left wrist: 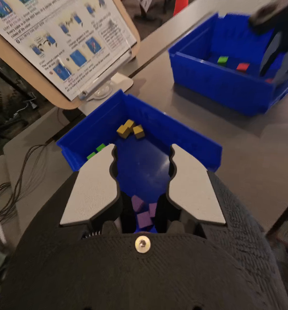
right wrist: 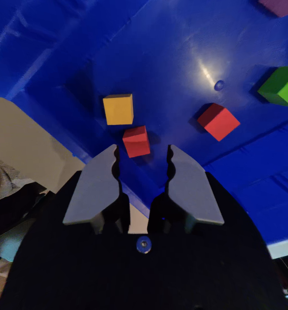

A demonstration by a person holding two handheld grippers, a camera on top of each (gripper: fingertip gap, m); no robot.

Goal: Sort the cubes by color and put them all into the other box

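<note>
Left wrist view first: the left tongs (left wrist: 142, 151) hang with jaws apart and nothing between them, over a blue bin (left wrist: 92, 127) that sits near the bench's (left wrist: 198, 107) left edge. Inside it, two green cubes (left wrist: 96, 151) lie at the left wall just beside the left finger, three yellow cubes (left wrist: 129, 129) are bunched in the far corner, and several purple cubes (left wrist: 144, 213) lie at the near end, seen between the finger bases. Behind the bin stands an instruction sheet (left wrist: 64, 43) on a tan board. Toward the bench's right side, well apart, a second blue bin (left wrist: 215, 80) holds a green cube and a red one, with the other tongs dipping into it, blurred.

Right wrist view: the right tongs (right wrist: 142, 150) are spread wide, empty, inside that bin. A yellow cube (right wrist: 118, 109) lies ahead to the left, a red cube (right wrist: 136, 142) lies just beyond the tips, nearer the left finger, a second red cube (right wrist: 219, 122) off right, and a green cube (right wrist: 280, 87) at the right edge.
</note>
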